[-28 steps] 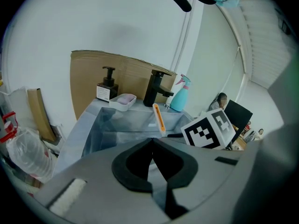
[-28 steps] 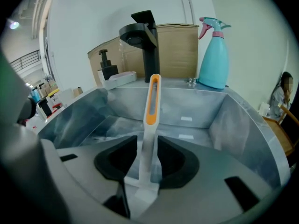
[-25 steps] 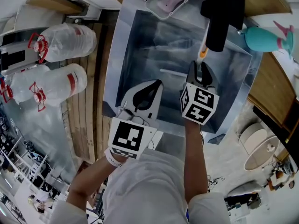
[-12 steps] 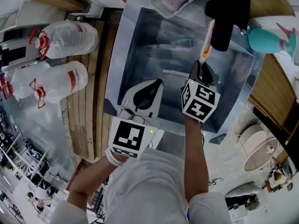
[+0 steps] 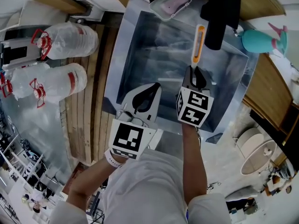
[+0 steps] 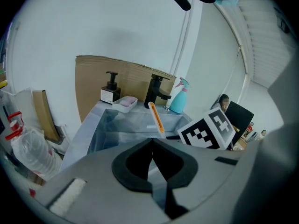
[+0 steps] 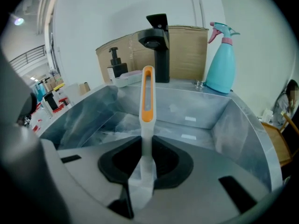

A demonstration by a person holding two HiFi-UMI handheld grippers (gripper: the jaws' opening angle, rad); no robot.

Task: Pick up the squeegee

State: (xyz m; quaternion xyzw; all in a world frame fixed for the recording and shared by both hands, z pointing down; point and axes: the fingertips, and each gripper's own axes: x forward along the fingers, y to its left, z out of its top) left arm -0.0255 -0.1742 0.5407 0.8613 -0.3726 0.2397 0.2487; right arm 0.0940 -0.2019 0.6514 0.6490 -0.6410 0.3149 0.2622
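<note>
The squeegee (image 5: 198, 43) has a white handle with an orange inset. It stands up out of my right gripper (image 5: 196, 73), over the steel sink (image 5: 119, 45). In the right gripper view the jaws have just been closing, and the pads now press on the white shaft of the squeegee (image 7: 147, 97) on both sides of my right gripper (image 7: 145, 146). Its blade end is hidden beneath the jaws. My left gripper (image 5: 154, 85) hovers at the sink's near edge, shut and empty, left of the right one. From the left gripper (image 6: 152, 146) the squeegee (image 6: 156, 117) shows ahead.
A black faucet (image 5: 219, 17) rises at the sink's far side, with a pink soap dish (image 5: 169, 1) to its left and a teal spray bottle (image 5: 259, 38) on the counter to its right. A black soap dispenser (image 6: 110, 90) stands behind. Two water jugs (image 5: 65, 43) lie on the floor at left.
The right gripper's jaws have closed on the squeegee handle. The handle now stands out further and has swung left, clear of the faucet. The left gripper has stayed put.
</note>
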